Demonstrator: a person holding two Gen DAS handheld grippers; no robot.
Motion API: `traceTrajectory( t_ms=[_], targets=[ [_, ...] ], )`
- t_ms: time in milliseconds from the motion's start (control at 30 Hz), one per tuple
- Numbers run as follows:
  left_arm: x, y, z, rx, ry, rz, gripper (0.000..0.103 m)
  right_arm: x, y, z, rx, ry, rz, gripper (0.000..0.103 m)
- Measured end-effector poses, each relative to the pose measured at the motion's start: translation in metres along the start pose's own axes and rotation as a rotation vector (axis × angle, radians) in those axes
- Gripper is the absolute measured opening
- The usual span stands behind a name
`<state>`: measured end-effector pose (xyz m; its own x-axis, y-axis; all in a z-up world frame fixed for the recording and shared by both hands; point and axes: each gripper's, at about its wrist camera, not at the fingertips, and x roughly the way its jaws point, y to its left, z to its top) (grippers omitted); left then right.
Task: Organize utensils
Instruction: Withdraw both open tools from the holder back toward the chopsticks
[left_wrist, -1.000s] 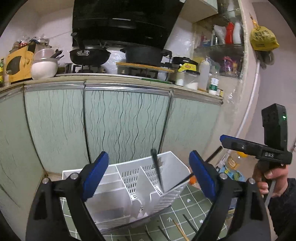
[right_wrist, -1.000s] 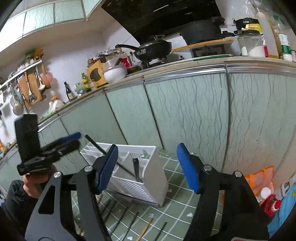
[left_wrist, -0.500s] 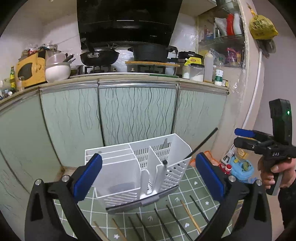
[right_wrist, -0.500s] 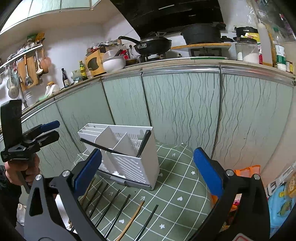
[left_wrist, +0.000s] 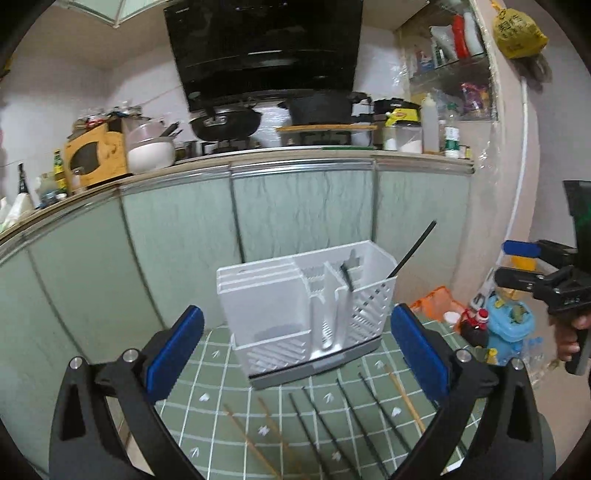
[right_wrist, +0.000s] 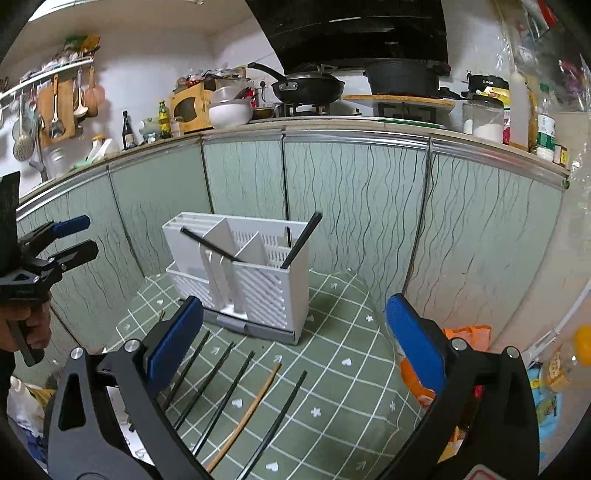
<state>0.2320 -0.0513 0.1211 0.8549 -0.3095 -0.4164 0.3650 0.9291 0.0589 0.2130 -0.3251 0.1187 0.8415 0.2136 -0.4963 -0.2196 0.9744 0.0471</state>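
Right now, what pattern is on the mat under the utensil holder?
Green mat with a white grid and small white hearts and arrows; clearest in the right wrist view.

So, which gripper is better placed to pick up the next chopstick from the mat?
Right, probably. The right gripper has open, empty jaws above the row, with a black chopstick between them. The left gripper, also open, points more at the white holder.

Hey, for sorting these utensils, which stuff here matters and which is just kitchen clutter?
Belongs to the job:
white utensil holder
black chopsticks in the holder
loose chopsticks on the green mat
left gripper, right gripper, both open

Just lying about:
wok
black pot
white bowl
orange bag
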Motion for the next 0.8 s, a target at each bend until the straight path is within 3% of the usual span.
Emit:
traceTrajectory(
  t_ms=[300, 800],
  targets=[
    [-0.021, 0.017, -0.038, -0.120, 0.022, 0.051, 0.099, -0.018, 0.019, -0.030, -0.043, 0.022, -0.031, 0.095],
    [-0.035, 0.020, -0.092, -0.159, 0.104, 0.171, 0.099, -0.027, 0.026, -0.085, 0.003, 0.075, -0.054, 0.095]
  ],
)
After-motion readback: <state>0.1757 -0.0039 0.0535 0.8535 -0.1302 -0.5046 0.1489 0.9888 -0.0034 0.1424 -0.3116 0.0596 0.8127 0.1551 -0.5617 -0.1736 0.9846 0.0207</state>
